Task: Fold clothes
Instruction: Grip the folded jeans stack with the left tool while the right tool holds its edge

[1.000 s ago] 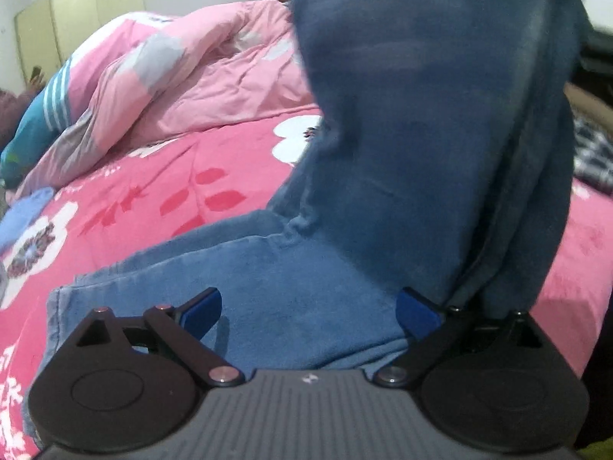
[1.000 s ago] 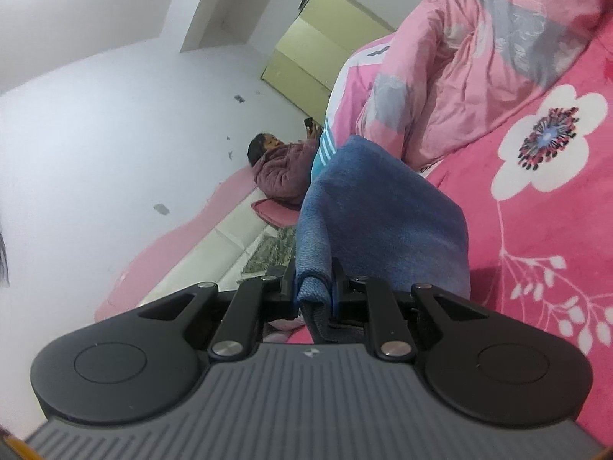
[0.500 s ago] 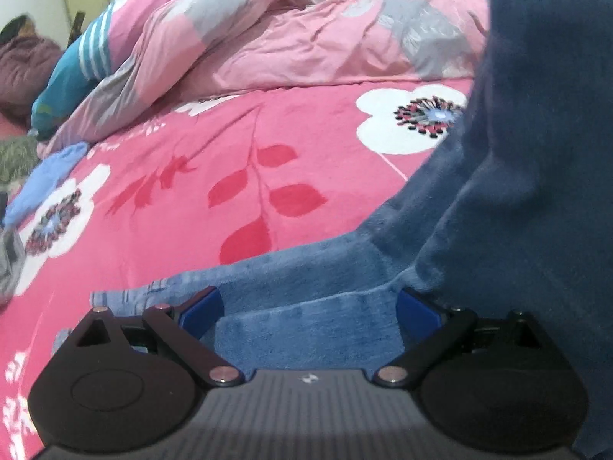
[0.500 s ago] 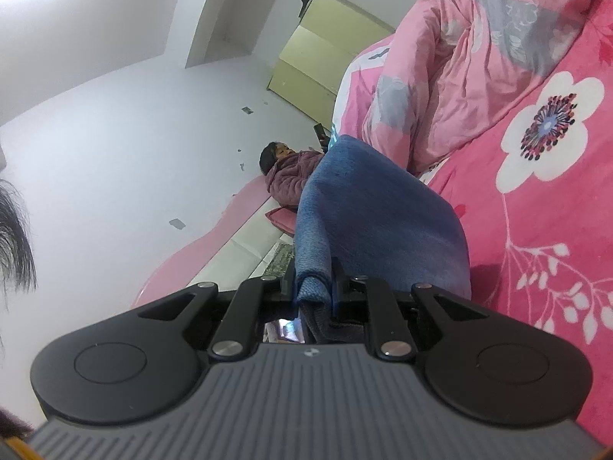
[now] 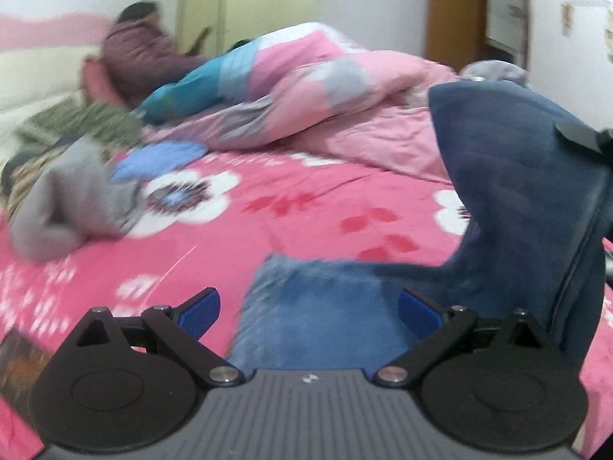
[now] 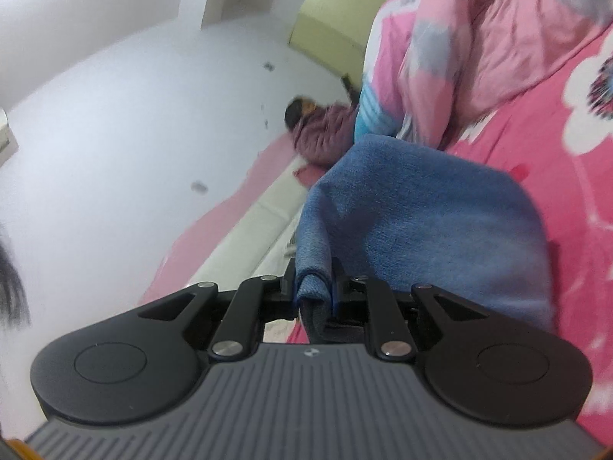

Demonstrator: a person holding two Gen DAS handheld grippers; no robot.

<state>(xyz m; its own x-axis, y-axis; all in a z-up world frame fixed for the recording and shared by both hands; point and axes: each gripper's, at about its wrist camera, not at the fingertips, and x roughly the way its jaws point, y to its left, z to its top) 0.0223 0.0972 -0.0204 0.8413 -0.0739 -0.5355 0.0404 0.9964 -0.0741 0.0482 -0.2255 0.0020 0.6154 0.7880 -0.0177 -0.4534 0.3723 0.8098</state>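
Blue jeans (image 5: 325, 318) lie partly on the pink flowered bed sheet (image 5: 268, 237). One end of the jeans rises steeply at the right of the left wrist view, up to the other gripper. My left gripper (image 5: 308, 308) is open just above the flat part of the jeans, its blue pads either side of the cloth without pinching it. In the right wrist view my right gripper (image 6: 314, 287) is shut on a folded edge of the jeans (image 6: 421, 222), which drape away from it over the bed.
A rumpled pink patchwork quilt (image 5: 325, 88) is heaped at the far side of the bed. A grey garment (image 5: 69, 207) and a light blue one (image 5: 161, 157) lie at the left. A person in a maroon jacket (image 5: 141, 57) rests by the headboard.
The left gripper view has swung left and up, now showing the far bed and the person. My right gripper still holds the jeans edge and has shifted a little.
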